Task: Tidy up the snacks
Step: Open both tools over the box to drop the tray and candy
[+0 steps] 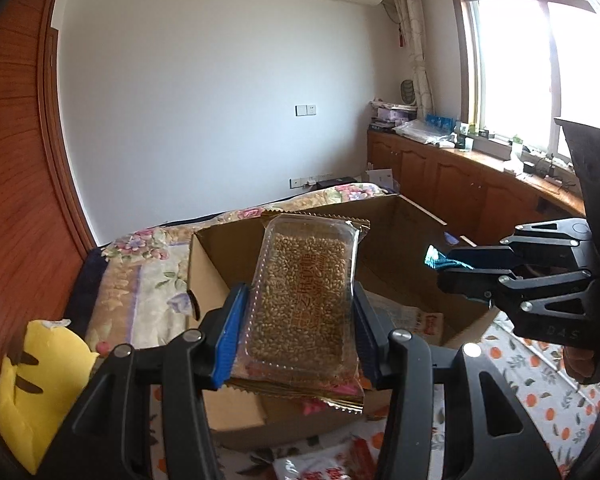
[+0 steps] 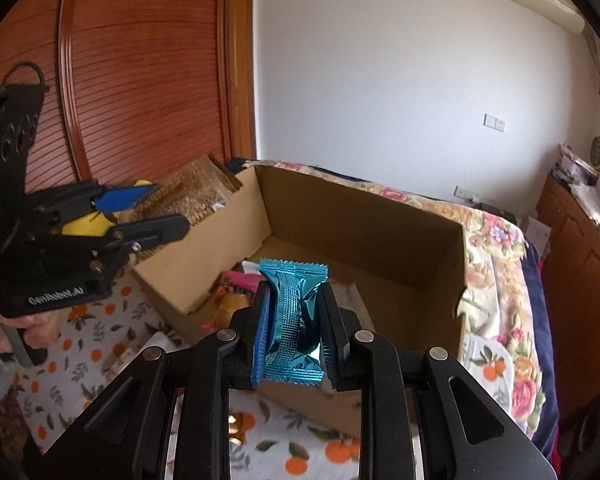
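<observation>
Grain snack pack, clear tray in gold-edged wrapper: clamped by its long sides in the left gripper, jaws part-open to the pack's width, held above the near-left corner of the cardboard box. Far end of the pack juts past the box's left wall line.

Blue foil packet: pinched upright in the right gripper, jaws narrow, foil crumpled between the pads. It hangs over the box's near rim.

Box open at the top, flaps out; a few wrappers lie at the near-left of its floor, the far and right floor bare. Box sits on a floral bedspread. Yellow plush to the left, near the wooden wardrobe.
</observation>
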Available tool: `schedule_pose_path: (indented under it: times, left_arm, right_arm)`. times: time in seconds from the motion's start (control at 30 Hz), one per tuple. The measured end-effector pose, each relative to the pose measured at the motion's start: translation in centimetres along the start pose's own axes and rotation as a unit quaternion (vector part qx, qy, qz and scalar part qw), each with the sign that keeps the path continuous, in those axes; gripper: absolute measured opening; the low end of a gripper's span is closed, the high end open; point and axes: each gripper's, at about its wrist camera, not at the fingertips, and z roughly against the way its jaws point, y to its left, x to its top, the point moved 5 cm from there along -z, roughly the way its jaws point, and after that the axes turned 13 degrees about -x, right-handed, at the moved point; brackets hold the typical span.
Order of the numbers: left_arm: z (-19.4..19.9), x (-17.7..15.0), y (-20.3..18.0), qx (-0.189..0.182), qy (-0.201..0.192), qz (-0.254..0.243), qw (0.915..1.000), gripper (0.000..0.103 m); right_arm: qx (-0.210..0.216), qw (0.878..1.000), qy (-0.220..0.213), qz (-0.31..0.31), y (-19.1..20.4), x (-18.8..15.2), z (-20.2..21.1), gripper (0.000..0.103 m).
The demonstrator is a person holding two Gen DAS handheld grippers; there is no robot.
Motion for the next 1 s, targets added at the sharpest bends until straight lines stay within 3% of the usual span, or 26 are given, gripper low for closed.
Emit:
schedule_pose_path:
  times: [0.43,0.77,1.0]
  left_arm:
    - [-3.9,-1.7,1.2,-0.002,0.036,0.016,0.9992,0.049]
    - [-5.4,-2.7,0.7,-0.013,0.057,0.024,0.9980,0.050]
    - [-5.4,-3.0,0.4,-0.018,0.056,0.027,0.9979,0.058]
  right_arm:
    - [0.015,0.999,0.030,-0.022,-0.7,-1.7,-5.0,0.021]
    - [0.027,0.998,0.043,-0.041,-1.4,-2.3,-5.9,0.021]
    - [0.035,0.996,0.054,-0.059,-1.8,-2.4,-6.3,0.026]
